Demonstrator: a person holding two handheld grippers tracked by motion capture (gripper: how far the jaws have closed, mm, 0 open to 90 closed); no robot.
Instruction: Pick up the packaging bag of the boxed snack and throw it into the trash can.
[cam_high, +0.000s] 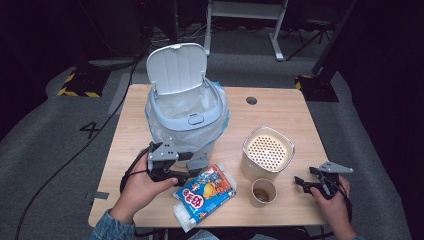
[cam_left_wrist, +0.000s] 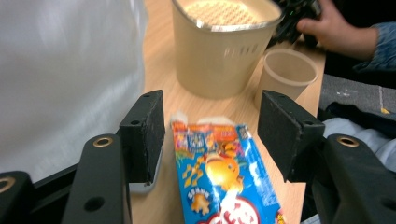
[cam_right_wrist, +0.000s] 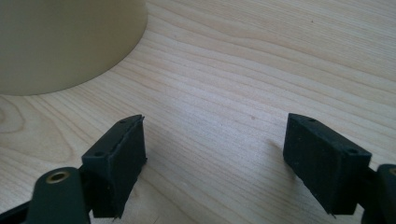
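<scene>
Snack packet (cam_high: 206, 194), blue with cartoon print: lies flat on the counter (cam_high: 280, 107) near its six o'clock edge, at five o'clock of the lidded bin (cam_high: 186, 112). Left gripper (cam_high: 192, 167): at the packet's ten o'clock end, fingers (cam_left_wrist: 144, 133) spread wide with the packet's end between them, pads clear of it. Right gripper (cam_high: 301, 182): at the counter's four o'clock corner, fingers (cam_right_wrist: 119, 163) standing apart over bare wood, holding nothing. Beige perforated-top container (cam_high: 266, 152): at two o'clock of the packet. Paper cup (cam_high: 263, 192): at the container's six o'clock, just beside it.
</scene>
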